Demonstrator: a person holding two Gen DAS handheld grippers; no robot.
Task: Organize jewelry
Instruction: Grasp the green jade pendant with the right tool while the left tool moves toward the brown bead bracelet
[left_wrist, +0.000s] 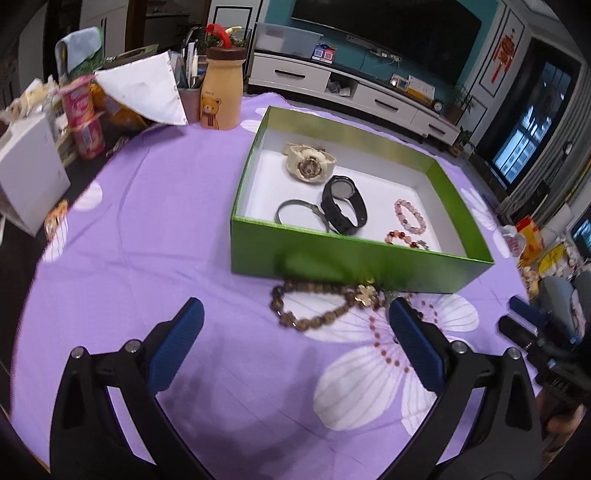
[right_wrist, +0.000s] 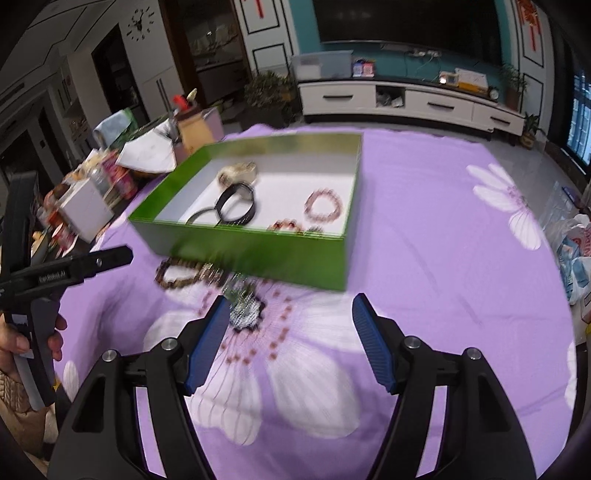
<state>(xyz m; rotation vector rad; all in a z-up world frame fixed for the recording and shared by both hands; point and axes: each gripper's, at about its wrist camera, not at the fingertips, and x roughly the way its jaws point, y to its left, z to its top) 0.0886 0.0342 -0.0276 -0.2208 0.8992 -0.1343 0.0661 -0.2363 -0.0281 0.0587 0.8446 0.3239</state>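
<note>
Both grippers' fingers (left_wrist: 413, 332) were spread, empty; the brown bead bracelet (left_wrist: 314, 306) awaited lifting into the green box (left_wrist: 332, 258).

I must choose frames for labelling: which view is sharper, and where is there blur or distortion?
Left wrist view: sharp, watches in the box crisp, only fisheye bending at the edges. Right wrist view: motion blur, the box front and brown beads smeared, the tool itself sharp.
</note>
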